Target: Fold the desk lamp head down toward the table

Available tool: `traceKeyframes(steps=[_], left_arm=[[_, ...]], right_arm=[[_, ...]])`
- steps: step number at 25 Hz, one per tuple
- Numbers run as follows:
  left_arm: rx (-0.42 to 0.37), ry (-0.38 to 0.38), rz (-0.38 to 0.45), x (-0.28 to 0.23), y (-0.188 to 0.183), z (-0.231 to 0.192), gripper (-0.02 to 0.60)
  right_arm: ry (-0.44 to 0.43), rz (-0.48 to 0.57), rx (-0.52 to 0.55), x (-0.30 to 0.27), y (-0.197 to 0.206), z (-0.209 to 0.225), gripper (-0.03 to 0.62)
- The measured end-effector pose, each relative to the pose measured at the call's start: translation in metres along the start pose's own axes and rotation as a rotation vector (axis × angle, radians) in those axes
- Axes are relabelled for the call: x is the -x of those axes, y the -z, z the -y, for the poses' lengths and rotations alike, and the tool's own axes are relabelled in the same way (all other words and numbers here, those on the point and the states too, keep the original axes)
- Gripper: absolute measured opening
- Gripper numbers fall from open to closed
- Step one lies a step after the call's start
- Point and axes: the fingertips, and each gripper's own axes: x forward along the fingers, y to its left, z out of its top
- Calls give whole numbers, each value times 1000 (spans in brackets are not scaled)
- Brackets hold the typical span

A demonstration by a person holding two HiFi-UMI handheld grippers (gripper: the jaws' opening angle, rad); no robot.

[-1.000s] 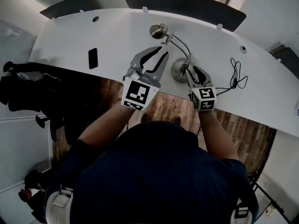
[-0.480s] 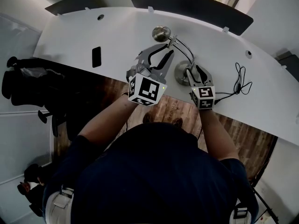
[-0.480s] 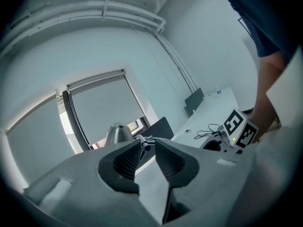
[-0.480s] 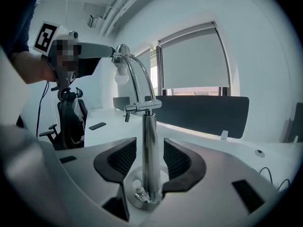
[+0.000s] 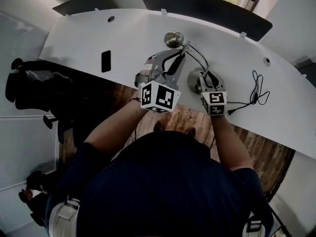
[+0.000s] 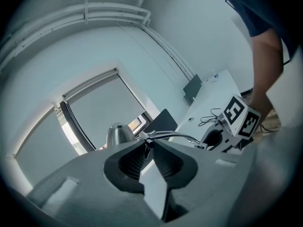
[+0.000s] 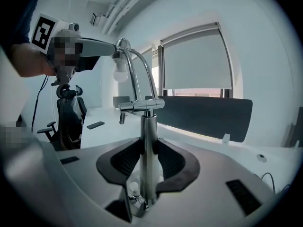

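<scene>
A chrome desk lamp stands on the white table (image 5: 123,38), its round base (image 5: 192,84) near the front edge. Its curved arm (image 5: 196,54) runs back to the lamp head (image 5: 173,38). My left gripper (image 5: 181,53) is shut on the arm close to the head; in the left gripper view its tips (image 6: 147,143) pinch the thin arm beside the head (image 6: 118,134). My right gripper (image 5: 205,76) has just been closing, and its pads press on the upright post (image 7: 148,126) between them, low above the base. The bulb (image 7: 120,72) hangs below the left gripper (image 7: 111,48).
A black phone (image 5: 105,61) lies on the table to the left. A black cable (image 5: 254,88) coils at the right. A dark divider panel (image 5: 202,9) runs along the table's far edge. An office chair (image 5: 29,83) stands at the left below the table's front edge.
Both grippers moved in on the lamp. The left one rolled and its open jaws closed on the arm near the head. The right one settled round the post.
</scene>
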Motion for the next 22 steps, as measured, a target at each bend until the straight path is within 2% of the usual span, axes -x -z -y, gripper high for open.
traceKeyframes(steps=[8, 11, 14, 17, 22], left_arm=[[11, -1, -9, 1, 3, -2, 54], [86, 12, -47, 0, 19, -3, 52], [170, 20, -39, 1, 32, -6, 52], [184, 10, -34, -1, 34, -7, 52], [233, 10, -97, -5, 65, -5, 47]], right_arm=[[-1, -7, 3, -1, 0, -2, 126], [2, -4, -1, -1, 0, -2, 126], [3, 2, -7, 0, 0, -2, 126], [1, 0, -6, -1, -1, -1, 126], [3, -1, -9, -1, -1, -2, 126]])
